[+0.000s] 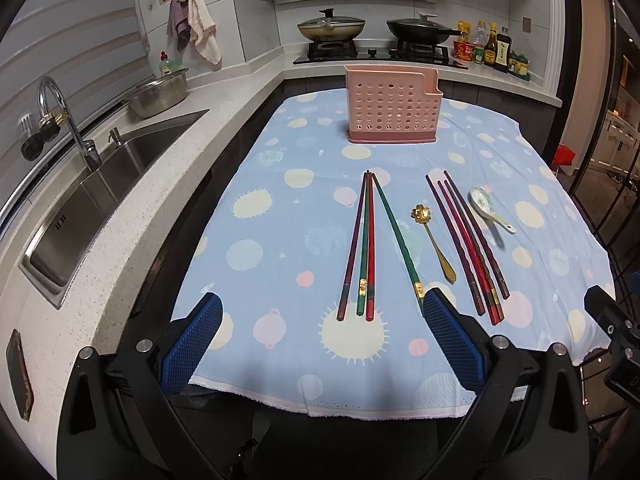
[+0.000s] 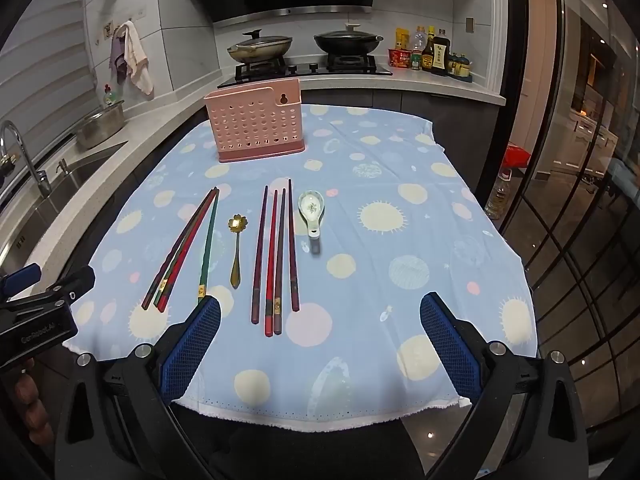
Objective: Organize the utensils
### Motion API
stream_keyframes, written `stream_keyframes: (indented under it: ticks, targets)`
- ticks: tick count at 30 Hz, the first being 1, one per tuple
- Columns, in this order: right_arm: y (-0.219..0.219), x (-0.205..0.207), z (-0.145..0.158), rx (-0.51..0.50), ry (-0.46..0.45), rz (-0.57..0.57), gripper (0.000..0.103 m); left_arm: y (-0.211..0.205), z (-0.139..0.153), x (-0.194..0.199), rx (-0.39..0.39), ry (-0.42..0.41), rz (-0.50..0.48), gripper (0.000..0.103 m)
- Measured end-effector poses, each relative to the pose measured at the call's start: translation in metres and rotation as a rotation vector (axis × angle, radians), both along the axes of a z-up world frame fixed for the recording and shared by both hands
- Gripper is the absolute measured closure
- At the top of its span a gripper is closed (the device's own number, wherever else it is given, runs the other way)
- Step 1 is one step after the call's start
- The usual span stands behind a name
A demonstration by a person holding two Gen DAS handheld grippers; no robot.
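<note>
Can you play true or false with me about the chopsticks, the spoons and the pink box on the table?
1. The pink holder already has chopsticks inside. False: it looks empty; all the chopsticks lie on the tablecloth.
2. The gold spoon lies between two groups of chopsticks. True.
3. The white spoon is inside the pink holder. False: it lies on the cloth beside the right chopsticks.
4. Both grippers are open and hold nothing. True: left gripper, right gripper.
5. Two pans sit on the stove. True.
</note>
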State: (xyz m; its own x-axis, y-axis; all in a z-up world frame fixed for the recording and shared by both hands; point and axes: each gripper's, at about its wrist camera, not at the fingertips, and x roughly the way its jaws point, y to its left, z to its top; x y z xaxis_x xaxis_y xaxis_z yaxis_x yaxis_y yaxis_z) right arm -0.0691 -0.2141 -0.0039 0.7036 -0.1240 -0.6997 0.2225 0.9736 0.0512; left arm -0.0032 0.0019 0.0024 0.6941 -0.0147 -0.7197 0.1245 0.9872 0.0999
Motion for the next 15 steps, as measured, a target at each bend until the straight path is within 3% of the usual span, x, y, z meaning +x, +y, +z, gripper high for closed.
stream_keyframes:
  ticks: [15]
  targets:
    - [-0.0002,-0.0004,0.0006,0.000,-0.001,0.000,0.007,-0.0007,0.0002,-0.0005,-0.004,0.003,-0.003,0.007]
